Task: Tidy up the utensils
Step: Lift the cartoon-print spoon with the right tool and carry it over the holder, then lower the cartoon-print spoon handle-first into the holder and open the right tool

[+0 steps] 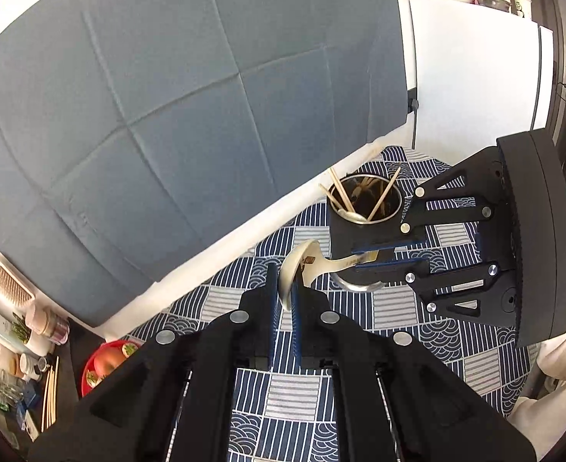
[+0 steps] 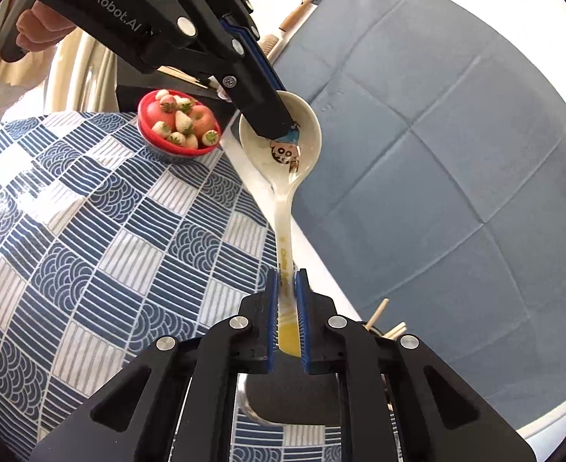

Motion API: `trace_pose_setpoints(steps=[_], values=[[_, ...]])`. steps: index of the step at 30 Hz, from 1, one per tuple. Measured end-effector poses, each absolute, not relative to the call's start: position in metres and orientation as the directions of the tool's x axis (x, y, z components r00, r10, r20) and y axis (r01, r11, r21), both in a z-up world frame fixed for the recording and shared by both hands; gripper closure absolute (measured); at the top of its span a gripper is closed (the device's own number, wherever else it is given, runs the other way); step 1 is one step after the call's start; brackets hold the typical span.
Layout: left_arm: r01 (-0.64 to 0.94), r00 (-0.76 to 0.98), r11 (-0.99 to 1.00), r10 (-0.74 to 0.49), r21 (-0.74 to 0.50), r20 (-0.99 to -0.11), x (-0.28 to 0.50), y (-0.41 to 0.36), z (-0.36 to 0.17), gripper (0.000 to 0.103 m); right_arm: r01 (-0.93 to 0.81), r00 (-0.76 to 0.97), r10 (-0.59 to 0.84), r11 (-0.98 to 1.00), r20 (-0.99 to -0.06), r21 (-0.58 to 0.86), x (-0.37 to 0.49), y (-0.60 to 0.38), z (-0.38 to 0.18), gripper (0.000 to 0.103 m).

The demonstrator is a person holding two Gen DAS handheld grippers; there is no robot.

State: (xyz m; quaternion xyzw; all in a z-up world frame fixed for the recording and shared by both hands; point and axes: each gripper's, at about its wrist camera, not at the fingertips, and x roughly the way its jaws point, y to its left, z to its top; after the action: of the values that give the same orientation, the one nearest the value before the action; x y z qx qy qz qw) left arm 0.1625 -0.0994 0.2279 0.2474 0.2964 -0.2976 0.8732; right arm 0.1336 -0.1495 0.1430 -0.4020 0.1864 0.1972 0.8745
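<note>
We are holding a ceramic spoon (image 2: 283, 161) in the air over the patterned tablecloth (image 2: 101, 231), one end in each gripper. The left gripper (image 1: 283, 292) is pinching the rim of the bowl, jaws nearly together. The right gripper (image 2: 286, 300) is clamping the yellow handle end. Only the left view is showing the metal cup (image 1: 367, 208), which is holding chopsticks (image 1: 340, 192) and sitting behind the spoon. Only the right view is showing the red fruit bowl (image 2: 178, 127) in full, the cartoon face inside the spoon, and "GenRobot.AI" lettered on the left gripper's body.
</note>
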Motion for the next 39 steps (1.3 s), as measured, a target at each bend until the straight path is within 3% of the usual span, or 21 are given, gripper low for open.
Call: trace_pose_setpoints(steps=[13, 24, 33, 39], values=[[0.690, 0.662, 0.643, -0.375, 0.332, -0.650, 0.190, -0.159, 0.268, 0.095, -0.442, 0.881, 0.200, 0.673, -0.429, -0.593, 0.166, -0.203, 0.181, 0.094], [0.744, 0.619, 0.552, -0.358, 0.376, -0.699, 0.225, -0.211, 0.250, 0.093, -0.447, 0.863, 0.246, 0.780, -0.441, -0.438, 0.197, -0.245, 0.158, 0.094], [0.792, 0.559, 0.503, -0.375, 0.345, -0.739, 0.239, -0.230, 0.224, 0.093, -0.457, 0.829, 0.238, 0.809, -0.506, -0.370, 0.211, -0.264, 0.135, 0.094], [0.823, 0.500, 0.492, -0.390, 0.285, -0.773, 0.249, -0.231, 0.205, 0.094, -0.481, 0.773, 0.169, 0.784, -0.611, -0.392, 0.216, -0.265, 0.126, 0.094]])
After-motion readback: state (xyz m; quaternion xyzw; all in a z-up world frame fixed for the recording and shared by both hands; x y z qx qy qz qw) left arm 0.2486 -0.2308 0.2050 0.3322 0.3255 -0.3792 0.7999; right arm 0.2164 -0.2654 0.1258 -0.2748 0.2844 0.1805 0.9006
